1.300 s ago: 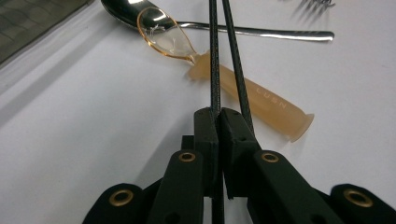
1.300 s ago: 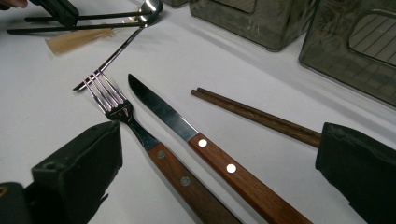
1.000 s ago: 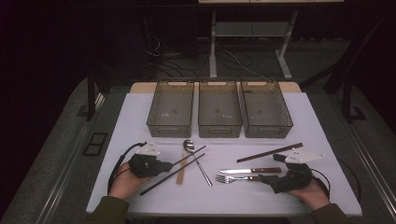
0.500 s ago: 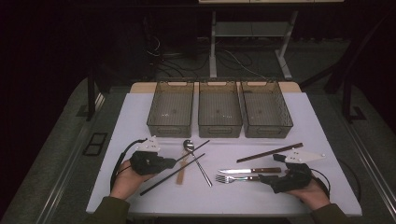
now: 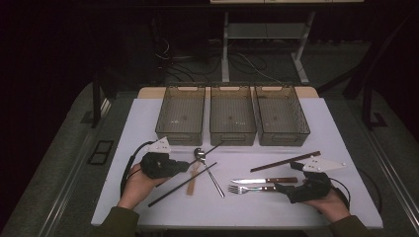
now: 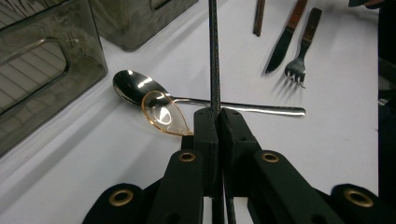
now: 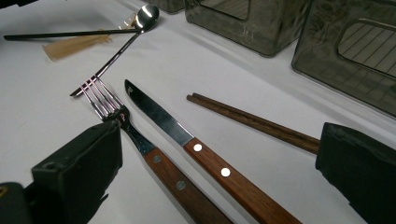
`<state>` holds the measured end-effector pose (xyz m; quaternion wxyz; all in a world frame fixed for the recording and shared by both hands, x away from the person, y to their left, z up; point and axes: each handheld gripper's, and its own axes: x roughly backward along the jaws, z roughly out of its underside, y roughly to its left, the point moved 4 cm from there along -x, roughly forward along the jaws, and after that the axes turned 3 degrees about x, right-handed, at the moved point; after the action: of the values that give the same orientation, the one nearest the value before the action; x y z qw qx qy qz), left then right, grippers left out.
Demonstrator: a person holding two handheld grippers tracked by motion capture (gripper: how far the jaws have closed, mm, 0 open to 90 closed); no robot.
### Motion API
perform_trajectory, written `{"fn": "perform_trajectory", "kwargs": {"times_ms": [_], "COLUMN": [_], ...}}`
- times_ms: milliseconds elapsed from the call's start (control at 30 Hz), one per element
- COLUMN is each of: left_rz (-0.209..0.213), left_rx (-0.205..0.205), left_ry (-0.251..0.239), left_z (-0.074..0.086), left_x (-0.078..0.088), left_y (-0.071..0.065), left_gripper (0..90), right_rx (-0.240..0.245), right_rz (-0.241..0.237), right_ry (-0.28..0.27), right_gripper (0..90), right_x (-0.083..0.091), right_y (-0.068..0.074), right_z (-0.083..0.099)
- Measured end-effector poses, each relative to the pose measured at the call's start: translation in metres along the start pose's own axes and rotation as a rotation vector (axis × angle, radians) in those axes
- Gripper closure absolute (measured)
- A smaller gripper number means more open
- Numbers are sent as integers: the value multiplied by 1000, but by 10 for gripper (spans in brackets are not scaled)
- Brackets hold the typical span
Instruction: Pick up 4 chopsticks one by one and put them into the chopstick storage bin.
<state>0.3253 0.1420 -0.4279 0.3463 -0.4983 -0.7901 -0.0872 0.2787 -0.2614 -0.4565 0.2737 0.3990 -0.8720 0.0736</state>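
Note:
My left gripper (image 5: 186, 167) (image 6: 218, 116) is shut on a thin black chopstick (image 5: 210, 150) (image 6: 214, 56), which points toward the middle bin. A second black chopstick (image 5: 183, 184) lies on the table beside it. A metal spoon (image 5: 207, 170) (image 6: 140, 87) and an amber plastic spoon (image 5: 192, 181) (image 6: 163, 114) lie crossed just ahead of the jaws. My right gripper (image 5: 282, 188) (image 7: 219, 172) rests open at the table's front right. Between its jaws lie the wooden handles of a fork (image 5: 247, 188) (image 7: 109, 109) and a knife (image 5: 264, 180) (image 7: 159, 116).
Three smoky see-through bins (image 5: 181, 116) (image 5: 232, 116) (image 5: 280, 116) stand side by side at the back of the white table (image 5: 346, 148). A pair of brown chopsticks (image 5: 285, 161) (image 7: 252, 122) lies beyond the knife. Dark floor and a desk frame lie behind.
The left gripper has edged a little toward the bins with the black chopstick, whose far tip now reaches closer to the middle bin. The right hand has kept still.

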Motion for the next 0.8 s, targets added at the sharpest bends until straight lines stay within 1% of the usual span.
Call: {"fn": "perform_trajectory", "kwargs": {"times_ms": [167,300,400,433,667,767,800], "left_rz": [-8,-12,-16,-18,-26,-28,-28], "left_rx": [7,4,11,4,-1,-7,-2], "left_ry": [-27,-26,-33,-33,-54,-51,-52], "left_z": [-6,-10,-13,-14,-25,-29,-30], "left_x": [3,4,3,3,5,4,4], "left_y": [4,8,10,10,13,15,16], "left_gripper": [849,849,849,849,849,849,850], "right_rx": [0,-5,-7,-9,-6,-4,-5], "right_rz": [-12,-10,-10,-9,-7,-6,-6], "right_ry": [6,5,4,4,9,7,8], "right_gripper": [8,8,8,8,8,8,8], "right_x": [0,0,0,0,-1,-1,-1], "right_y": [0,-1,0,0,-1,-1,-1], "right_z": [0,0,0,0,1,1,1]}}
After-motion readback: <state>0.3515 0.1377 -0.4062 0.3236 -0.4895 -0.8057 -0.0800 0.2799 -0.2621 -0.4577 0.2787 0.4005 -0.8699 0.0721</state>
